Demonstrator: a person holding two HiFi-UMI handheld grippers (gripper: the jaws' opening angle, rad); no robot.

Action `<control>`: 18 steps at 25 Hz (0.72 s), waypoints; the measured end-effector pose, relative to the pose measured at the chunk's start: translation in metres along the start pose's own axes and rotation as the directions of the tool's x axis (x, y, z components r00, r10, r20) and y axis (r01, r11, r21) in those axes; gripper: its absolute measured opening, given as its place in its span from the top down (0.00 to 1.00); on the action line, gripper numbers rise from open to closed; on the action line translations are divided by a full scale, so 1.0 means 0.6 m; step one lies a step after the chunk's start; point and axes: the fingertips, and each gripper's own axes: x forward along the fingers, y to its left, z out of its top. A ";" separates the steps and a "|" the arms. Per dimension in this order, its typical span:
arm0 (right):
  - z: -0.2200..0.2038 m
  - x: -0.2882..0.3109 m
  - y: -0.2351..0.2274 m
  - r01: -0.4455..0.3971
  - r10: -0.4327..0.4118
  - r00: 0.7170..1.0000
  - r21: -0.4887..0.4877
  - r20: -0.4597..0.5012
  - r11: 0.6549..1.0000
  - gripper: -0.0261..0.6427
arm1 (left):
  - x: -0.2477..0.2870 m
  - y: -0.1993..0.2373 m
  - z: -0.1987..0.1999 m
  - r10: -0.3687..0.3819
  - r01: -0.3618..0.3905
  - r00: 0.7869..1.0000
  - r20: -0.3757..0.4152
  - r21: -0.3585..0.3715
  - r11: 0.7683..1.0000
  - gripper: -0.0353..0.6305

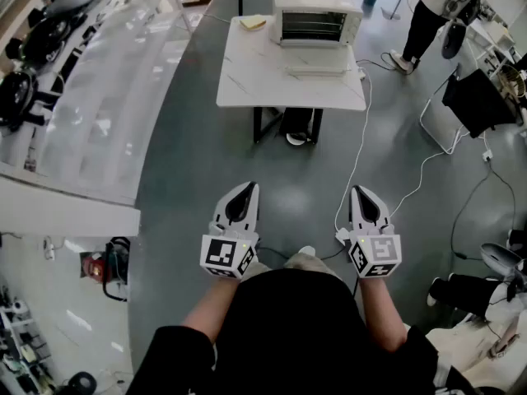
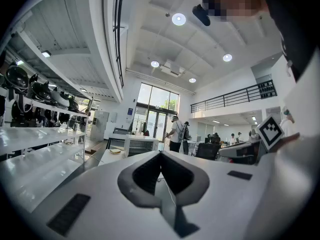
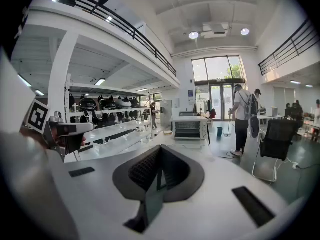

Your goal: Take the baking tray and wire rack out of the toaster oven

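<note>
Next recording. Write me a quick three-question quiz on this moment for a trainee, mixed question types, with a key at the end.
1. True or false: the left gripper and the right gripper are both shut, with nothing between their jaws.
2. Where does the toaster oven stand?
A) on the white table
B) on a wall shelf
C) on a chair
3. Fill the gap: both grippers are held over the grey ___, well short of the table.

Key
1. True.
2. A.
3. floor.
</note>
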 end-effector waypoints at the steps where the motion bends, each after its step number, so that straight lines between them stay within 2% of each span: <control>1: 0.000 -0.005 -0.005 -0.005 0.005 1.000 0.005 0.004 1.000 0.93 | -0.003 -0.007 -0.001 0.011 -0.011 1.000 -0.003 0.006 1.000 0.92; 6: 0.012 -0.026 -0.031 -0.049 0.047 0.998 0.037 0.042 0.998 0.93 | -0.008 -0.045 -0.007 0.050 -0.050 0.999 -0.014 0.020 0.999 0.92; 12: 0.010 -0.031 -0.046 -0.127 0.126 0.990 0.019 0.059 0.992 0.93 | 0.001 -0.073 -0.025 0.115 -0.115 0.993 -0.017 0.018 0.993 0.92; 18: 0.010 -0.032 -0.073 -0.136 0.134 0.989 0.019 0.058 0.991 0.93 | 0.045 -0.101 -0.024 0.096 -0.094 0.995 -0.037 0.042 0.995 0.92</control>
